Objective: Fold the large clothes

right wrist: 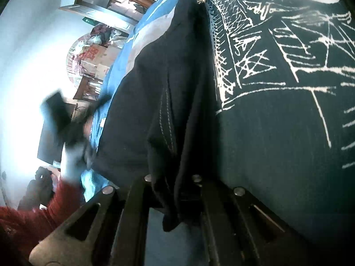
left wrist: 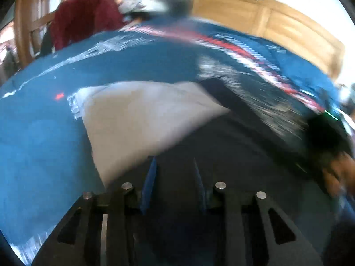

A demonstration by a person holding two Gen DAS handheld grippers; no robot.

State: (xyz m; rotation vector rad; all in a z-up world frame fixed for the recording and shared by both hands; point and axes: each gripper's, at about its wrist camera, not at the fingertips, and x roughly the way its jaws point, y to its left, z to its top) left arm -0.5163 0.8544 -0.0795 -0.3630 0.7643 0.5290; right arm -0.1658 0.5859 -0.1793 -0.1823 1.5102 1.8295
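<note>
Black cloth fills the near field of both wrist views: it is a black garment (right wrist: 137, 102) with pale stitched seams and a scratchy white print across its broad panel. A bunched fold of it passes straight between the fingers of the right gripper (right wrist: 172, 178), whose jaws stand closed on the fabric with the cloth hanging down past the pins toward the camera. In the left wrist view the left gripper (left wrist: 174, 166) shows two blue fingertips (left wrist: 150, 173) held apart with a clear gap between them and dark cloth beneath; whether any fabric is pinched there I cannot tell, as the picture is smeared by motion. The garment lies on a blue bedspread (left wrist: 40, 133), its near edge running diagonally away toward the right, where a hand (left wrist: 339, 173) shows blurred at the frame's rim. Just beside that edge a pale grey cloth (left wrist: 137, 115) lies flat, touching the dark fabric along one side. Left of the grey cloth the bedspread is bare out to its rim. At the far side a dark red garment (left wrist: 84, 20) is draped near a wooden chair (left wrist: 24, 31), and a wooden headboard (left wrist: 284, 26) borders the bed on the far right.
</note>
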